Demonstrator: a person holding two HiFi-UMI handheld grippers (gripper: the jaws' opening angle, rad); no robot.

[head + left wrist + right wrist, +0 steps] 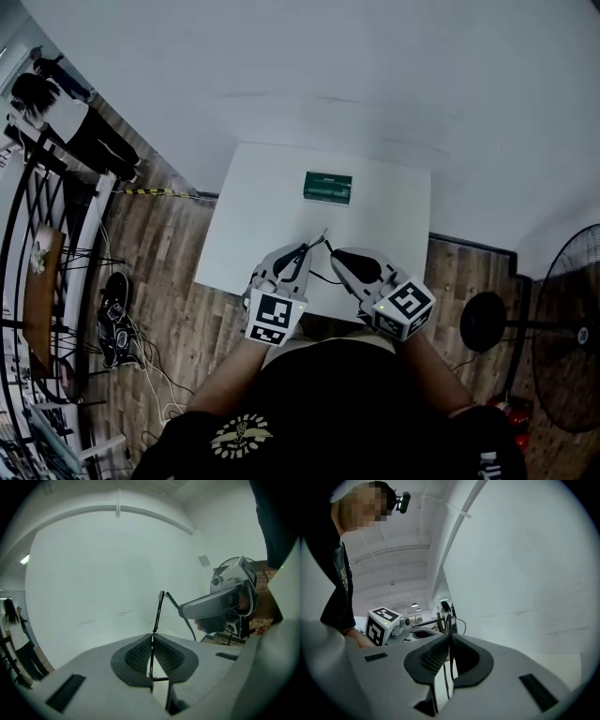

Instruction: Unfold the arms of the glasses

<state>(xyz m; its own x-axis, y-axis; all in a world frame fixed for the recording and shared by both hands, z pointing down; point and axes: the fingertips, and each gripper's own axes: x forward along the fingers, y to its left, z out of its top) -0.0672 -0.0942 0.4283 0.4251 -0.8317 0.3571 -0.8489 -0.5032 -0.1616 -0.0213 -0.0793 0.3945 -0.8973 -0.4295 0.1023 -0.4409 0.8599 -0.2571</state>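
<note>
I hold the thin dark-framed glasses [320, 246] between both grippers above the near edge of the white table [244, 216]. My left gripper [306, 251] is shut on the glasses' front, which stands edge-on between its pads [159, 609]. My right gripper [335, 254] is shut on one thin arm [450, 641], which runs back between its pads. In the left gripper view that arm [174, 601] slants from the frame's top corner to the right gripper [220, 604]. In the right gripper view the left gripper's marker cube [383, 624] shows at the left.
A green case [327, 187] lies on the table's far side. To the right a black fan [572, 328] and a round black stand [483, 322] are on the wood floor. Shoes and cables [114, 319] lie at left, with people [56, 103] beyond.
</note>
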